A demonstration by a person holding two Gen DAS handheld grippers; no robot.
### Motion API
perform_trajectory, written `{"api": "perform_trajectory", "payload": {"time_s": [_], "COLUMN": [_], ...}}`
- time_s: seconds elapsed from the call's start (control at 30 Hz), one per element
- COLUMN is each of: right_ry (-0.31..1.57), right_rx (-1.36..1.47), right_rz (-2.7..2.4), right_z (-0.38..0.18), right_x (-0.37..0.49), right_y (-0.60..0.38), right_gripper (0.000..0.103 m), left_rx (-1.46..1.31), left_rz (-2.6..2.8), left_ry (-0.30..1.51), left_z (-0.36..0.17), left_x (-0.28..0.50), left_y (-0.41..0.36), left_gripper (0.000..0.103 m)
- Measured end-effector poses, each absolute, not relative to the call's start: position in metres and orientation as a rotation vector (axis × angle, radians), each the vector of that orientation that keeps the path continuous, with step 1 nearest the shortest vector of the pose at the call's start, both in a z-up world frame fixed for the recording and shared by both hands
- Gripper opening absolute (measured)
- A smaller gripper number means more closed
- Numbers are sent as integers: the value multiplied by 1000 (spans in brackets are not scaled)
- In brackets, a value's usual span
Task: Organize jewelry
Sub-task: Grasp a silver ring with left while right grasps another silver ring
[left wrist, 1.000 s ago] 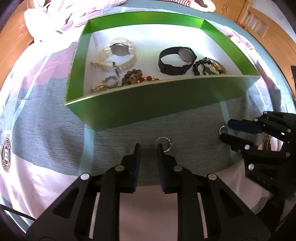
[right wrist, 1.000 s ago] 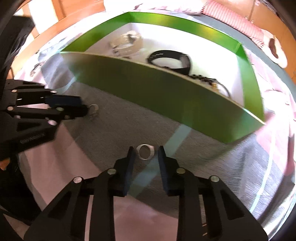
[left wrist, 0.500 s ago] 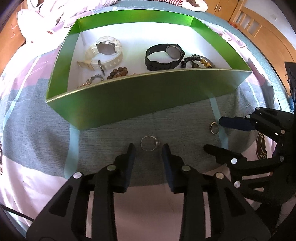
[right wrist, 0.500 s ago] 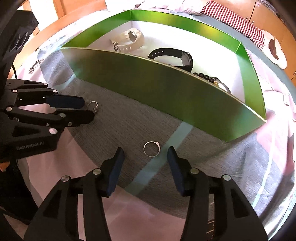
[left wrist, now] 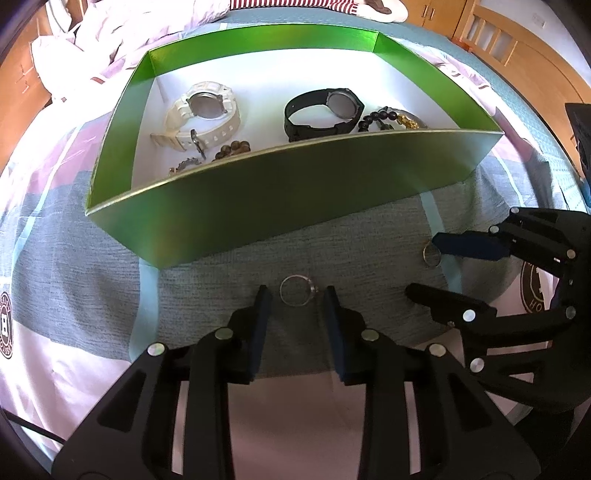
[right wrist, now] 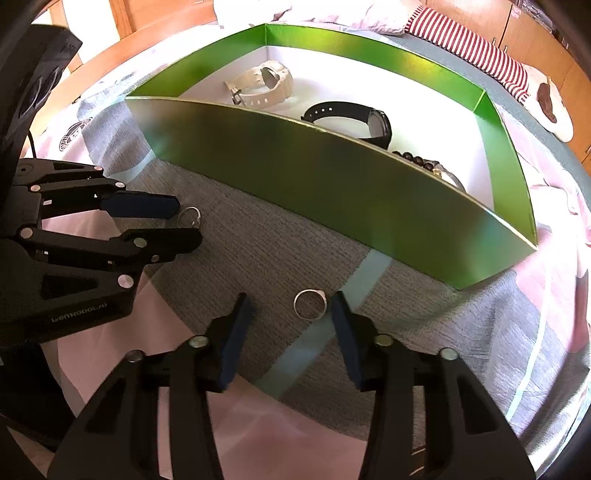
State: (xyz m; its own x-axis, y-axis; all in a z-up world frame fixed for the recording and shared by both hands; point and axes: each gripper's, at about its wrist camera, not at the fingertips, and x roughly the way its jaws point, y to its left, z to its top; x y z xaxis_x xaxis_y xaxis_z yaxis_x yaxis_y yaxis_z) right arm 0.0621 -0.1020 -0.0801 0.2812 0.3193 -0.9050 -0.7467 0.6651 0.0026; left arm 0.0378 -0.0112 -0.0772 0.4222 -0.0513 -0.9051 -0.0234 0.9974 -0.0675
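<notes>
Left gripper (left wrist: 297, 295): fingers apart, stone ring (left wrist: 296, 295) flat on bed (left wrist: 332, 236) between them, not gripped. Right gripper (right wrist: 291, 308): jaws closing, signet ring (right wrist: 310, 303) loose between. Both rings light, stiff, slippery; pinch across the band. Box (left wrist: 258, 192) just beyond.

Pretty clearly a bedroom in someone's home. Everything sits on a bed with a patchwork-style bedspread (left wrist: 332, 240) in grey, pink and white blocks with pale blue stripes. Up at 11 o'clock in the left view there's a rumpled white duvet (left wrist: 122, 33), and at 1 o'clock in the right view a red-and-white striped piece of clothing (right wrist: 465, 40) lies on the covers. Around the edges it's warm wood: a slatted bed frame (left wrist: 495, 40) at 2 o'clock in the left view, and cupboard doors (right wrist: 535, 29) with small knobs at 1 o'clock in the right view.
</notes>
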Motion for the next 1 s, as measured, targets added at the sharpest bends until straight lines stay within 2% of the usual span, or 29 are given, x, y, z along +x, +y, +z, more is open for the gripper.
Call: {"api": "perform_trajectory", "payload": {"time_s": [0.6,0.83,1.0], "right_ry": [1068,1066,1062], "right_rx": [-471,-474,-475], "right_rz": [754,753,741], "right_z": [-80,-81,-83], "right_x": [63,64,65], "right_y": [-106,-104,-104], "right_gripper": [40,41,47], "left_rx": [-70,-70,-57], "left_rz": [-19,-25,-26], "left_ry": [1140,1143,1142], "left_z": [-79,-80,-80], "left_x": [39,39,39], "left_y": [-11,-13,-14], "left_gripper": [33,37,39]}}
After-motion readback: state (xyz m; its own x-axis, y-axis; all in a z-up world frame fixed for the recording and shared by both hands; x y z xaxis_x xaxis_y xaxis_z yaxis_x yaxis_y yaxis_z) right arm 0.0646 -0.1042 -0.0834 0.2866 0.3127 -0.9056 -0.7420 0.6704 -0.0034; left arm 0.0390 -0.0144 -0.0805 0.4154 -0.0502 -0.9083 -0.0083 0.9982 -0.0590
